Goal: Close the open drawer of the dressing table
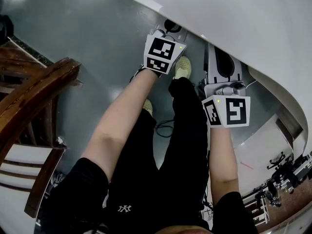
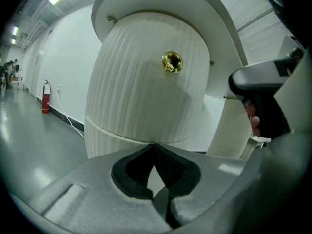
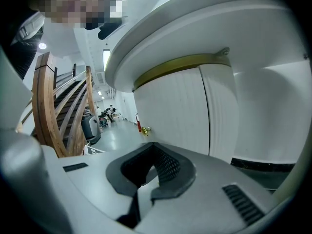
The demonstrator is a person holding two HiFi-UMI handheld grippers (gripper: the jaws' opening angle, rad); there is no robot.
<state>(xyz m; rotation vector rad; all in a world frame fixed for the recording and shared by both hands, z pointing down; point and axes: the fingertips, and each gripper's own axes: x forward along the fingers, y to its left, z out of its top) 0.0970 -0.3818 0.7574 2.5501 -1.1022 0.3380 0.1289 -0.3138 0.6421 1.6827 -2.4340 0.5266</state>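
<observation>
- Head view: you stand close against the dressing table (image 1: 243,18), whose white top curves across the upper right. Your left gripper (image 1: 170,30) and right gripper (image 1: 220,62) both reach forward under its edge, the left one further from you. A wooden chair (image 1: 34,96) stands well apart on your left. The drawer itself cannot be seen from here; the top hides it.
- Left gripper view: the jaws of the left gripper (image 2: 154,147) meet at their tips and hold nothing. The drawer (image 2: 146,82), a rounded ribbed white front, lies straight ahead and above the jaw line, directly under the table top. Its brass knob (image 2: 172,61) sits slightly right of the jaw centreline. A seam runs below the front, and the front appears to stand proud of the section beneath it, so I judge it not yet home.
- Right gripper view: the right gripper (image 3: 153,147) is likewise closed on nothing. It looks along the ribbed cabinet side, with the brass knob (image 3: 146,129) small at the cabinet's left edge and the wooden chair (image 3: 48,106) beyond.
- Finding: the left gripper faces the front squarely and is the better placed. The push should run straight ahead along its jaws, and they must rise to meet the front.
</observation>
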